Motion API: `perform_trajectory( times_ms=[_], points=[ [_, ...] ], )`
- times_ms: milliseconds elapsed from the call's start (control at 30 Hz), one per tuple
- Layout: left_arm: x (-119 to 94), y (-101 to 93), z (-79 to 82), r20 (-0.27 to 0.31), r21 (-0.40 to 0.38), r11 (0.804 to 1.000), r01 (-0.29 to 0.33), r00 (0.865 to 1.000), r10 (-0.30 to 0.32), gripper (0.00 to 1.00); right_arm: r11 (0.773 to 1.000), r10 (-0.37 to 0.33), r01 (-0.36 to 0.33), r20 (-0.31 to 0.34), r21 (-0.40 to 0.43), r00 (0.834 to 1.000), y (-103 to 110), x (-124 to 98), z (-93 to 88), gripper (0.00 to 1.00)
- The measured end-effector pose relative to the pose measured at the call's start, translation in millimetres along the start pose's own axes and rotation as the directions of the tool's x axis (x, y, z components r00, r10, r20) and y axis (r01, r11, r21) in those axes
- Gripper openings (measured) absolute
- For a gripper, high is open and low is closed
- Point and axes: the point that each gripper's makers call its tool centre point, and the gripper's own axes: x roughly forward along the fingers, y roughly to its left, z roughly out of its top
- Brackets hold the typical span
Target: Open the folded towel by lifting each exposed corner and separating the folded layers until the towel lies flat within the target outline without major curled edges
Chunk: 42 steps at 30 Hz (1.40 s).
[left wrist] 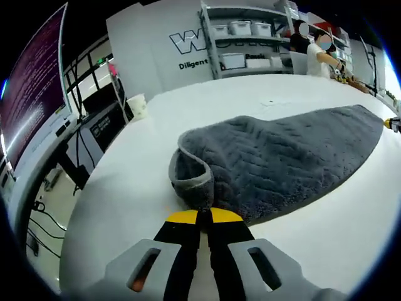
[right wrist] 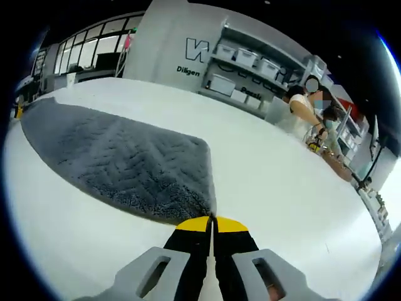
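A dark grey towel [left wrist: 282, 157] with a zigzag weave lies spread across the white table [left wrist: 150, 125]. My left gripper [left wrist: 203, 213] is shut on its near corner, where the edge curls up into a raised fold [left wrist: 188, 175]. In the right gripper view the same towel [right wrist: 119, 163] stretches away to the left, and my right gripper [right wrist: 213, 219] is shut on its near corner. The yellow tip of the other gripper [left wrist: 391, 123] shows at the towel's far end, and likewise at the far left edge [right wrist: 19, 110] in the right gripper view.
A white cup [left wrist: 136, 105] stands near the table's far left edge. Shelves with plastic bins [left wrist: 244, 37] line the back wall. A person [right wrist: 307, 110] works at a bench beyond the table. A large screen [left wrist: 31, 88] stands at the left.
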Motion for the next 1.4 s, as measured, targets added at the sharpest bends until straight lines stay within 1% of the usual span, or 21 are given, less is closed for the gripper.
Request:
perform_trajectory(
  times_ms=[67, 100, 133, 267, 367, 500, 567, 600, 667, 733, 800, 867, 900, 967, 1000, 1100, 1133, 1200, 1267, 1333, 1400],
  points=[
    [-0.1, 0.8, 0.1, 0.002, -0.013, 1.0, 0.005, 1.0, -0.005, 0.03, 1.0, -0.013, 0.013, -0.023, -0.006, 1.0, -2.8, -1.4, -2.9, 0.0],
    [-0.2, 1.1, 0.0, 0.002, -0.016, 1.0, 0.005, 1.0, -0.005, 0.03, 0.997, -0.065, 0.063, -0.065, -0.035, 0.996, -12.6, -3.9, -9.3, 0.0],
    [-0.5, 1.4, -0.2, 0.001, -0.02, 1.0, 0.005, 1.0, -0.005, 0.03, 0.997, -0.076, 0.073, -0.068, -0.035, 0.995, -15.8, -4.3, -10.2, 0.0],
    [0.6, -0.8, 2.3, -0.003, 0.019, 1.0, -0.009, 1.0, 0.009, 0.03, 0.998, -0.061, 0.061, -0.026, 0.014, 0.998, -18.5, -6.4, -5.0, 0.0],
    [0.2, -0.7, 4.6, -0.002, 0.044, 0.999, -0.025, 1.0, 0.025, 0.05, 0.999, -0.044, 0.044, -0.022, 0.009, 0.999, -12.3, -5.1, -2.0, 0.0],
    [-2.9, 2.7, 7.8, 0.008, 0.039, 0.999, -0.028, 1.0, 0.028, 0.1, 1.0, -0.025, 0.025, -0.015, 0.008, 1.0, -7.2, -4.7, 0.8, 0.0],
    [-6.3, -3.4, 18.1, 0.056, 0.01, 1.0, 0.02, 0.998, -0.02, 0.14, 1.0, -0.023, 0.023, -0.009, 0.011, 1.0, -7.6, -5.4, 3.0, 0.0],
    [-7.0, -4.2, 19.5, 0.063, 0.005, 1.0, 0.027, 0.998, -0.027, 0.16, 1.0, -0.023, 0.023, -0.008, 0.012, 1.0, -7.7, -5.6, 3.3, 0.0],
    [-13.9, -7.9, 30.9, 0.117, -0.018, 0.998, 0.057, 0.992, -0.055, 0.22, 1.0, -0.026, 0.026, -0.002, 0.015, 1.0, -9.0, -6.4, 4.9, 0.0],
    [-19.2, -6.1, 37.2, 0.142, -0.013, 0.999, 0.048, 0.989, -0.046, 0.27, 0.999, -0.033, 0.033, 0.002, 0.009, 0.999, -10.4, -7.2, 6.4, 0.0],
    [-22.9, 1.6, 42.8, 0.164, -0.003, 1.0, 0.0, 0.986, 0.0, 0.28, 0.999, -0.034, 0.034, 0.006, 0.008, 0.999, -11.0, -7.5, 7.4, 0.0],
    [-26.4, 10.5, 45.9, 0.177, 0.001, 0.999, -0.053, 0.983, 0.052, 0.32, 0.999, -0.034, 0.034, 0.007, 0.008, 0.999, -11.2, -7.6, 7.9, 0.0],
    [-27.0, 12.5, 46.2, 0.18, 0.008, 0.998, -0.065, 0.982, 0.062, 0.34, 0.999, -0.035, 0.035, 0.007, 0.007, 0.999, -11.4, -7.5, 8.1, 0.0],
    [-26.9, 13.6, 45.2, 0.177, 0.011, 0.998, -0.068, 0.982, 0.065, 0.42, 0.999, -0.032, 0.032, 0.011, 0.004, 0.999, -11.0, -7.1, 9.3, 0.0],
    [-25.8, 12.2, 43.8, 0.172, 0.006, 0.999, -0.051, 0.984, 0.049, 0.46, 1.0, -0.029, 0.029, 0.015, 0.005, 0.999, -10.4, -7.1, 10.1, 0.0],
    [-22.7, 1.7, 45.1, 0.187, -0.024, 0.999, 0.026, 0.982, -0.021, 0.65, 0.999, -0.004, 0.0, 0.091, 0.045, 0.996, -5.9, -8.2, 23.0, 0.0],
    [-22.0, -1.8, 45.3, 0.188, -0.02, 0.999, 0.046, 0.981, -0.041, 0.74, 0.999, 0.0, -0.005, 0.097, 0.049, 0.995, -5.8, -9.3, 24.1, 0.0],
    [-18.2, -10.6, 42.4, 0.168, 0.014, 0.997, 0.082, 0.982, -0.083, 0.88, 0.998, 0.0, -0.007, 0.118, 0.056, 0.993, -5.9, -10.9, 27.9, 0.0],
    [-15.0, -14.8, 41.6, 0.161, 0.015, 0.995, 0.094, 0.982, -0.095, 0.96, 0.996, 0.008, -0.022, 0.157, 0.083, 0.988, -4.8, -12.0, 34.6, 0.09],
    [-15.0, -22.7, 45.5, 0.188, 0.001, 0.992, 0.129, 0.974, -0.127, 0.99, 0.993, 0.015, -0.035, 0.177, 0.111, 0.984, -3.8, -12.5, 38.2, 0.22],
    [-16.5, -26.0, 48.7, 0.208, -0.014, 0.988, 0.152, 0.967, -0.146, 1.0, 0.991, 0.017, -0.039, 0.172, 0.124, 0.985, -2.7, -11.2, 37.3, 0.33]
  ],
)
